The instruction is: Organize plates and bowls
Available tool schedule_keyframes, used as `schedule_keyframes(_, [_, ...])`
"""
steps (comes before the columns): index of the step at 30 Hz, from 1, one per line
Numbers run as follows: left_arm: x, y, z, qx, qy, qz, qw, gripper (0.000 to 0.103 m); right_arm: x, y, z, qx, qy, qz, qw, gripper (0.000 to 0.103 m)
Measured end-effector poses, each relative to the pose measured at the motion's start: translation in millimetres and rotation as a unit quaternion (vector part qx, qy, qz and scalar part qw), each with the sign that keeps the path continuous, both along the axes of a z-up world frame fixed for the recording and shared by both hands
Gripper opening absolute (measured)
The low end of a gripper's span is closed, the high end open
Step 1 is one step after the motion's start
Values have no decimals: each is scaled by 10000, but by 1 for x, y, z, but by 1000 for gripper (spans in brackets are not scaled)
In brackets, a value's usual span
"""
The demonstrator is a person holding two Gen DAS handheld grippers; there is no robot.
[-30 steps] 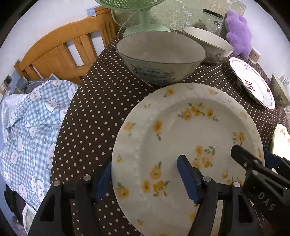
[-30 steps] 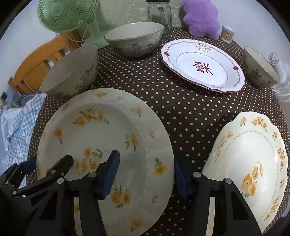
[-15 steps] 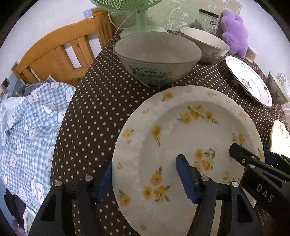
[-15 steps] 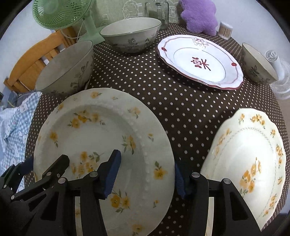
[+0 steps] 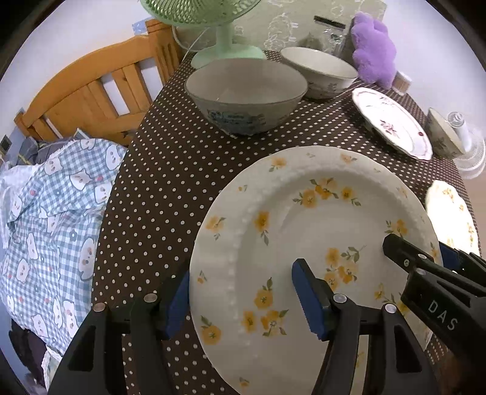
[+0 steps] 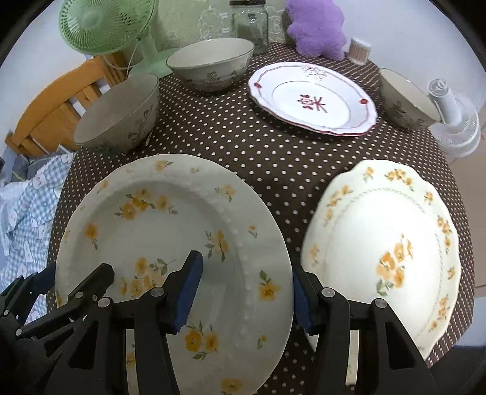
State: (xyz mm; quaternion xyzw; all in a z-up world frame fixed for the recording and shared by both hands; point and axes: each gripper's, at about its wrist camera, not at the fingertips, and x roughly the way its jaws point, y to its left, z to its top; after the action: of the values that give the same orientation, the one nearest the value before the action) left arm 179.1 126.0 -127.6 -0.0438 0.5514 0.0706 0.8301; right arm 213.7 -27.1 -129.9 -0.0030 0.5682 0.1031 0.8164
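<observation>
A large white plate with yellow flowers (image 5: 319, 212) (image 6: 167, 212) hangs just above the dotted tablecloth, held by both grippers. My left gripper (image 5: 240, 273) (image 6: 76, 272) straddles its left rim, one pad under the edge and one on top, and its jaws are closing on it. My right gripper (image 6: 246, 267) (image 5: 419, 247) is shut on the opposite rim. A scalloped plate with yellow flowers (image 6: 379, 243) lies to the right. Further back are a red-patterned plate (image 6: 313, 97), a big grey bowl (image 5: 246, 94), a second bowl (image 6: 212, 63) and a small bowl (image 6: 404, 100).
At the table's back stand a green fan (image 6: 103, 27), a glass jar (image 6: 249, 24), a purple plush toy (image 6: 316, 27) and a toothpick holder (image 6: 360, 50). A small white fan (image 6: 452, 118) is at the right edge. Left of the table are a wooden chair (image 5: 91, 94) and checked cloth (image 5: 54, 212).
Both grippers have risen a little with the flowered plate between them, and more of the table's right side shows. The left fingers stand slightly closer together.
</observation>
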Motion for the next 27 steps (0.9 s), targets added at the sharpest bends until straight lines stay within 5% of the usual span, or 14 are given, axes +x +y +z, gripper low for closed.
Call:
schedule_keyframes(13, [-10, -44, 33, -39, -424, -254, 9988, 64, -21, -49, 35, 74, -343, -351, 9988, 58])
schedule_keyframes(27, [-9, -131, 36, -72, -390, -381, 9985, 62, -16, -146, 39, 51, -406, -512, 9979, 58])
